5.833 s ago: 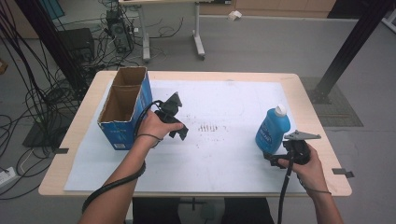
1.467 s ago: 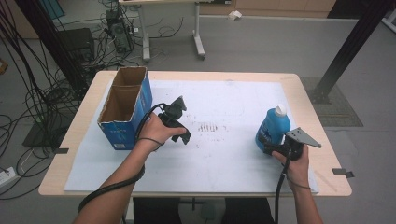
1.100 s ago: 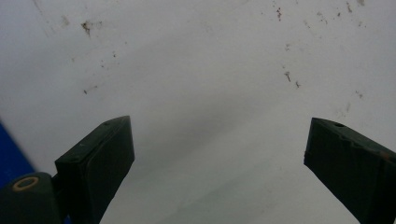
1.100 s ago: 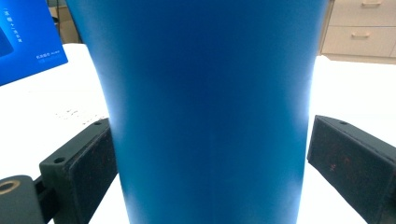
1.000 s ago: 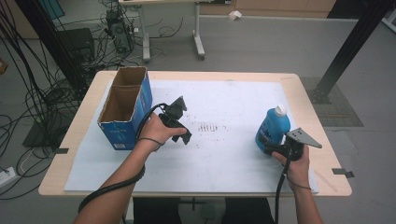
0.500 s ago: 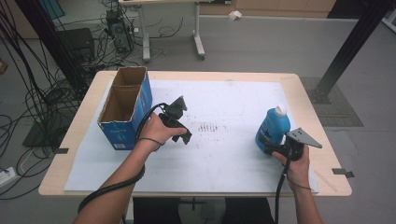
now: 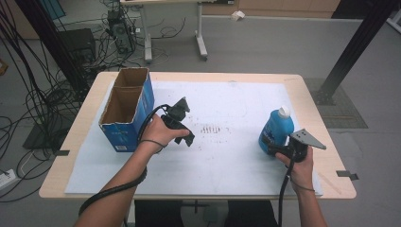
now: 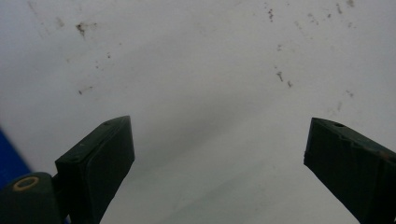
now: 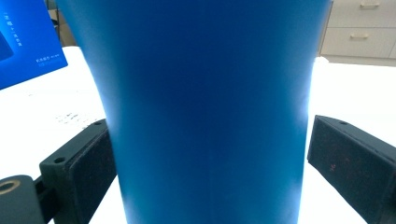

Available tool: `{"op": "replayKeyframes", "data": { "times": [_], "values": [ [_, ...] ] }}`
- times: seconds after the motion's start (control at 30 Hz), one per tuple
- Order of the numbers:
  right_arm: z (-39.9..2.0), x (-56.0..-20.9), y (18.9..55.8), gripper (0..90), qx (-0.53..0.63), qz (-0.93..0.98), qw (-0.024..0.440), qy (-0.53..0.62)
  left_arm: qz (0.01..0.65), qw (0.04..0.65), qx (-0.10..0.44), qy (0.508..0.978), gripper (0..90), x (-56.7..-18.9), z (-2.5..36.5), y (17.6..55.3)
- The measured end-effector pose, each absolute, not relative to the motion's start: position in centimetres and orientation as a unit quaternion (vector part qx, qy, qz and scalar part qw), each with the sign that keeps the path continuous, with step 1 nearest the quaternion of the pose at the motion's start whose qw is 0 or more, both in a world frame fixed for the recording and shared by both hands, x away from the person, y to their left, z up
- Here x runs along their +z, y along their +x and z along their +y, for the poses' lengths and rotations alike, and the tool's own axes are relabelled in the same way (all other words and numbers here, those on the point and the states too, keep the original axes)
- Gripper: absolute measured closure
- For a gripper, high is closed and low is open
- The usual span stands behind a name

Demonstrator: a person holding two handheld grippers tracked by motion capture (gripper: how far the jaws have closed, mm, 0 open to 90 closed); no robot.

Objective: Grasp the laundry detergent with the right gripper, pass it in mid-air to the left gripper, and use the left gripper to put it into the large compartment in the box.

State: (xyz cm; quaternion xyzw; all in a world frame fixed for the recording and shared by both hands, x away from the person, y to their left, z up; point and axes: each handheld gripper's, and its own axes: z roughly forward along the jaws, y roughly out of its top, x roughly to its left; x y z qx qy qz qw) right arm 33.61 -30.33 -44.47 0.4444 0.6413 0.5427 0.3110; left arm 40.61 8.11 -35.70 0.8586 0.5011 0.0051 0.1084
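A blue bottle (image 7: 275,130) with a white cap stands upright on the white sheet at the table's right. My right gripper (image 7: 273,150) sits low against its near side. In the right gripper view the bottle (image 9: 210,93) stands between the jaws of that gripper (image 9: 210,158), which are spread wide; the left pad is at its wall and a thin gap shows at the right pad. My left gripper (image 7: 188,140) hangs over the sheet just right of the cardboard box, open with nothing between its jaws (image 8: 217,154).
An open blue cardboard box (image 7: 127,111) stands at the table's left, also seen as the blue box (image 9: 23,42). The white sheet (image 7: 227,165) covers most of the wooden table (image 7: 331,189) and has small dark specks (image 7: 210,128) mid-table. Cables and desk legs lie on the floor beyond.
Since 5.8 s ago my right gripper has moved in against the bottle's base. Over the last 1.5 s nothing has visibly moved.
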Motion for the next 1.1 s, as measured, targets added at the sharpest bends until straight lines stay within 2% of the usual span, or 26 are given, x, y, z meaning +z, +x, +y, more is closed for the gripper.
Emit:
{"op": "replayKeyframes", "data": {
  "times": [0.7,1.1],
  "values": [
    [-30.17,-44.41,33.63,5.2,0.547,0.637,0.308,0.447,0.498,0.105,0.005,0.861,8.8,-35.74,8.16,40.58],
    [-30.19,-44.5,33.65,15.7,0.552,0.633,0.304,0.45,0.498,0.106,0.006,0.86,8.8,-35.81,7.97,40.52]
  ]
}}
